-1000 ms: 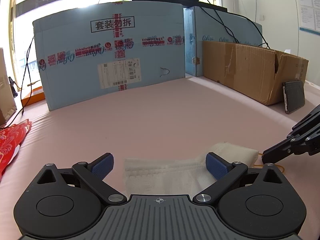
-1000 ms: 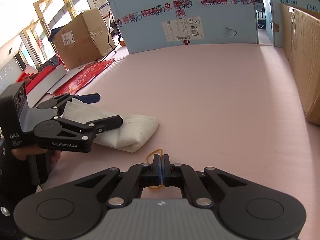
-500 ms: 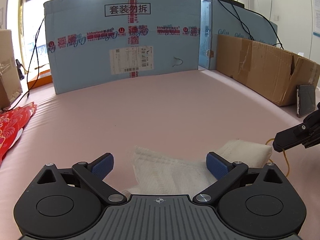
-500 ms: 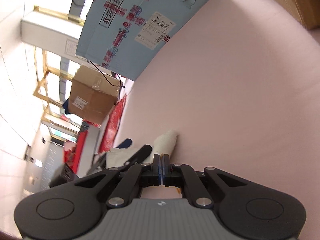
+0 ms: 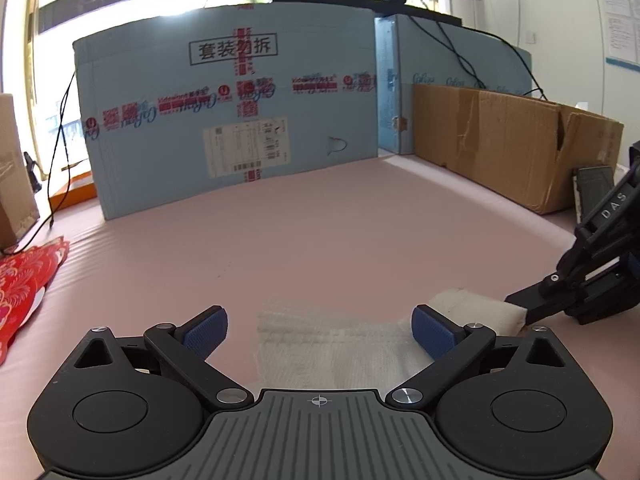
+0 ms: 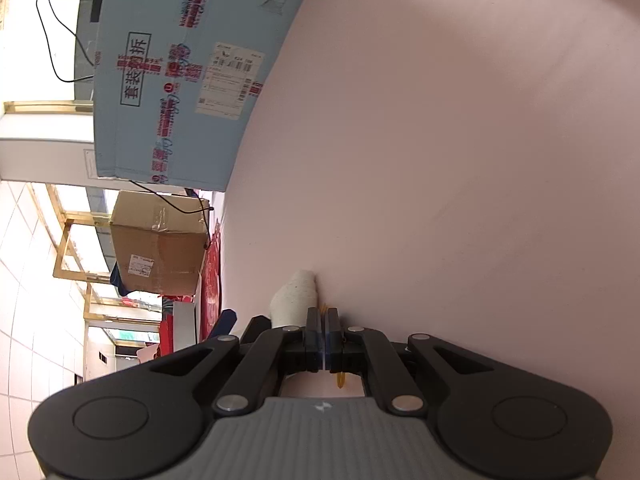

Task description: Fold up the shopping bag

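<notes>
- L gripper (image 5: 320, 332): fingers spread wide, blue pads (image 5: 204, 330) on either side of the white shopping bag (image 5: 332, 348), not pressing on it.
- Bag: folded/rolled into a bundle on the pink table (image 5: 320, 232), just ahead of L gripper; rolled end sticks out to the right.
- R gripper (image 6: 322, 322): fingers clenched together, rolled onto its side; a yellow rubber band (image 6: 340, 380) shows between and behind the pads, looks pinched.
- R gripper tip sits right at the bag's rolled end; contact can't be confirmed.
- Bkgd: blue carton (image 5: 228, 128) at table's far edge, brown cardboard box (image 5: 512, 148) on the right, red printed cloth (image 5: 24, 280) at left edge.
</notes>
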Motion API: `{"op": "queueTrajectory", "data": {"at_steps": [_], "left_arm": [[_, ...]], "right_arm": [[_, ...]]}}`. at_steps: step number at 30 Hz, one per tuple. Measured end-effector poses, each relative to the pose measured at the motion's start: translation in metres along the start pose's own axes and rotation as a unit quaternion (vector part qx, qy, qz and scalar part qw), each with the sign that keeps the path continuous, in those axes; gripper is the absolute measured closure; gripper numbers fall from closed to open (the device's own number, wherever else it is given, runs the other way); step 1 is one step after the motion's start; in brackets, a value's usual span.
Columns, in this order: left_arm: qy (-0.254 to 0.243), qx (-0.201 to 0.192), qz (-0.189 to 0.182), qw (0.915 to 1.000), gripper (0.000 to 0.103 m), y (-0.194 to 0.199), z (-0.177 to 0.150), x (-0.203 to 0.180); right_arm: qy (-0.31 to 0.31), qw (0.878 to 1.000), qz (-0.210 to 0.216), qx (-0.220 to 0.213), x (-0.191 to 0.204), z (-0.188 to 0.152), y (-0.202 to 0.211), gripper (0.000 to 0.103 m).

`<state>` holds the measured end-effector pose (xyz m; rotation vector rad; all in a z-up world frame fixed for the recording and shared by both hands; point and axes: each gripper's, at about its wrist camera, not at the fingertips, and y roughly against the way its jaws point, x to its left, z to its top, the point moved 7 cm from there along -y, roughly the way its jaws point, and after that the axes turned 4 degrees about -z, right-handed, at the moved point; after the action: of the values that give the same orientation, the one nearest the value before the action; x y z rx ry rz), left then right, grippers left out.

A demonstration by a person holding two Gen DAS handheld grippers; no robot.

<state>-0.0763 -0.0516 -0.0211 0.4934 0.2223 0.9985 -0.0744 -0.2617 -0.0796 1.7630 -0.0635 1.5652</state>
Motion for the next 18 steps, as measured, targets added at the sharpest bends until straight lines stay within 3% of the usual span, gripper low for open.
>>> {"op": "queueTrajectory", "data": {"at_steps": [2, 6, 18], "left_arm": [[-0.027, -0.003, -0.016, 0.9995, 0.003, 0.0, 0.002, -0.011], [-0.063, 0.018, -0.005, 0.9978, 0.003, -0.01, 0.002, -0.023], [-0.083, 0.02, 0.001, 0.9964, 0.003, -0.011, -0.001, -0.03]], "right_arm": [[0.0, 1.0, 0.0, 0.0, -0.001, 0.0, 0.002, 0.102], [-0.001, 1.0, 0.012, 0.006, 0.002, -0.001, 0.005, 0.102], [0.003, 1.0, 0.022, 0.004, 0.021, 0.007, -0.007, 0.101]]}}
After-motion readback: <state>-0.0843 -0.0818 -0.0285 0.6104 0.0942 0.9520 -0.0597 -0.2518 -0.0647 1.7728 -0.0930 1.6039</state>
